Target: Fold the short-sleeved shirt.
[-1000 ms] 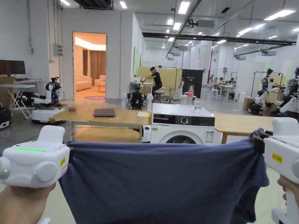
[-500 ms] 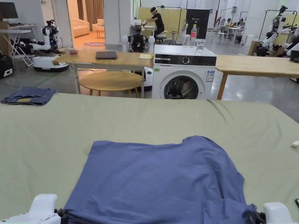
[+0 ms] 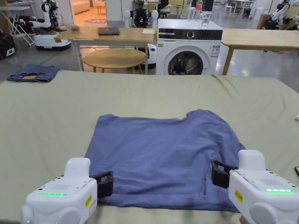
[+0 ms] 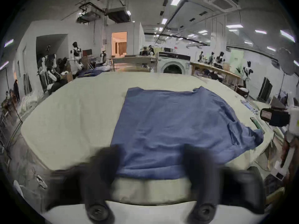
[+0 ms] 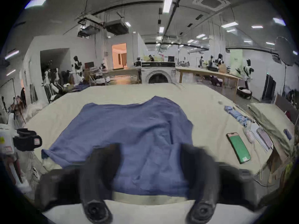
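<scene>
On green sheet [image 3: 58, 116]: blue shirt [image 3: 163, 151] flat | left tool [image 4: 152, 161], right tool [image 5: 150, 161] gaping, empty

Large flat surface covered in a pale green sheet [image 3: 151, 93], a few creases toward the far right edge. Blue short-sleeved shirt [image 3: 163, 154] lies spread flat on it near the front edge, mostly smooth, its right side bunched and folded over. Folded denim garment [image 3: 33, 73] sits at the far left corner, well apart from the shirt. In the right gripper view, a phone [image 5: 238, 147] with a green screen lies on the sheet to the right of the shirt, and beyond it a row of small blue and pale packets [image 5: 234, 114] near the right edge. Small white item [image 3: 296, 117] at the right edge, can't tell what.
</scene>
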{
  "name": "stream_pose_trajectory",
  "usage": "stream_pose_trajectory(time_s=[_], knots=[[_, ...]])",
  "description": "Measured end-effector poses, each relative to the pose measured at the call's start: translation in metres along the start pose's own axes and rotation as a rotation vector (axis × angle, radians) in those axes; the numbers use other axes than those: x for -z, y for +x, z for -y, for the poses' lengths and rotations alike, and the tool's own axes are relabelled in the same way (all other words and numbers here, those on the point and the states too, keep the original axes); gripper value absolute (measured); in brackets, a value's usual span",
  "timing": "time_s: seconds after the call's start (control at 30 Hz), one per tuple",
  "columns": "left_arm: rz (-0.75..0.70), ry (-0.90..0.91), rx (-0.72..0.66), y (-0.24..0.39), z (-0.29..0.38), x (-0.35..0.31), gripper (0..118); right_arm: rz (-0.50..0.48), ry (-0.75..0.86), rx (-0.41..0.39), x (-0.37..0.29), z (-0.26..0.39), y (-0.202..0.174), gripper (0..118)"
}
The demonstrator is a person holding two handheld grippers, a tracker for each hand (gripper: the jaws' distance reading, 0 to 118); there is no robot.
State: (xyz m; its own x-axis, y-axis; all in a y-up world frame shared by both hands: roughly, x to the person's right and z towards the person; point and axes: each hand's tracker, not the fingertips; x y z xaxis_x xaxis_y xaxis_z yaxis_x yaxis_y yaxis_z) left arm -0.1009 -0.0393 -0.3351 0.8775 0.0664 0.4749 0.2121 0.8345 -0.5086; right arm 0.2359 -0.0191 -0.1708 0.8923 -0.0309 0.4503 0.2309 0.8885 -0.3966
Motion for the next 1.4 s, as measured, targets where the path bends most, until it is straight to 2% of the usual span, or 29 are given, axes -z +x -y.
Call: stream_pose_trajectory(time_s=[0.03, 0.07, 0.1, 0.13, 0.17, 0.27, 0.37, 0.47, 0.5, 0.53, 0.57, 0.73, 0.77, 0.8, 0.83, 0.87, 0.9, 1.07, 1.1, 1.13, 1.17, 1.2, 1.27, 1.33, 1.4], knots=[[-0.029, 0.002, 0.02, 0.0, 0.0, 0.0, 0, -0.002, -0.003, 0.0, 0.001, 0.001, -0.004, 0], [-0.052, -0.011, 0.033, 0.001, 0.004, 0.0, 0, 0.002, -0.01, -0.005, 0.003, 0.003, -0.007, 0], [-0.041, -0.012, 0.022, -0.005, 0.004, 0.0, 0, 0.053, 0.009, -0.032, -0.001, 0.006, -0.009, 0], [0.054, -0.06, -0.02, -0.016, 0.006, -0.001, 0, 0.018, 0.0, -0.021, -0.001, 0.004, -0.01, 0], [0.037, -0.056, -0.044, -0.024, 0.008, -0.005, 0, -0.017, -0.018, -0.019, -0.002, 0.003, -0.009, 0], [-0.08, -0.048, 0.001, -0.051, 0.022, -0.014, 0, 0.003, -0.021, -0.024, -0.009, 0.015, 0.0, 0], [-0.018, -0.134, -0.057, -0.084, 0.041, -0.014, 1, 0.004, -0.058, -0.014, -0.009, 0.024, 0.013, 0], [-0.047, -0.19, 0.009, -0.098, 0.059, -0.008, 22, 0.015, -0.097, -0.011, -0.005, 0.035, 0.024, 0], [-0.021, -0.215, -0.008, -0.101, 0.063, -0.005, 59, 0.013, -0.104, -0.003, -0.005, 0.038, 0.026, 0], [0.007, -0.238, -0.025, -0.104, 0.066, 0.0, 107, 0.012, -0.111, 0.006, -0.001, 0.041, 0.034, 0], [0.013, -0.227, -0.022, -0.105, 0.07, 0.003, 118, 0.016, -0.118, 0.012, 0.0, 0.044, 0.036, 0], [-0.008, -0.244, 0.06, -0.094, 0.058, 0.031, 117, 0.061, -0.151, 0.012, 0.007, 0.051, 0.053, 0], [0.005, -0.259, 0.072, -0.093, 0.055, 0.038, 114, 0.068, -0.157, 0.021, 0.007, 0.051, 0.057, 0], [0.013, -0.268, 0.084, -0.092, 0.054, 0.044, 105, 0.077, -0.16, 0.028, 0.009, 0.052, 0.063, 0], [0.017, -0.281, 0.103, -0.09, 0.052, 0.051, 74, 0.091, -0.161, 0.034, 0.009, 0.053, 0.067, 0], [0.005, -0.292, 0.119, -0.088, 0.05, 0.058, 31, 0.1, -0.164, 0.038, 0.008, 0.053, 0.071, 0], [-0.021, -0.29, 0.138, -0.085, 0.05, 0.063, 1, 0.105, -0.166, 0.043, 0.007, 0.054, 0.075, 0], [0.029, -0.268, 0.111, -0.073, 0.049, 0.053, 1, 0.129, -0.165, 0.054, -0.004, 0.055, 0.095, 2], [0.029, -0.266, 0.114, -0.071, 0.049, 0.051, 1, 0.123, -0.165, 0.053, -0.006, 0.057, 0.099, 18], [0.034, -0.264, 0.112, -0.072, 0.047, 0.048, 1, 0.094, -0.16, 0.055, -0.007, 0.06, 0.103, 66], [0.039, -0.257, 0.105, -0.071, 0.047, 0.046, 1, 0.082, -0.17, 0.056, -0.007, 0.062, 0.106, 101], [0.043, -0.252, 0.098, -0.071, 0.046, 0.045, 1, 0.079, -0.197, 0.044, -0.001, 0.064, 0.112, 118], [0.043, -0.247, 0.098, -0.069, 0.042, 0.044, 1, 0.082, -0.198, -0.02, 0.001, 0.067, 0.111, 118], [0.045, -0.242, 0.099, -0.067, 0.041, 0.044, 1, 0.1, -0.196, -0.036, 0.01, 0.068, 0.11, 118], [0.046, -0.247, 0.099, -0.071, 0.042, 0.049, 1, 0.097, -0.233, -0.051, 0.023, 0.07, 0.113, 108]])
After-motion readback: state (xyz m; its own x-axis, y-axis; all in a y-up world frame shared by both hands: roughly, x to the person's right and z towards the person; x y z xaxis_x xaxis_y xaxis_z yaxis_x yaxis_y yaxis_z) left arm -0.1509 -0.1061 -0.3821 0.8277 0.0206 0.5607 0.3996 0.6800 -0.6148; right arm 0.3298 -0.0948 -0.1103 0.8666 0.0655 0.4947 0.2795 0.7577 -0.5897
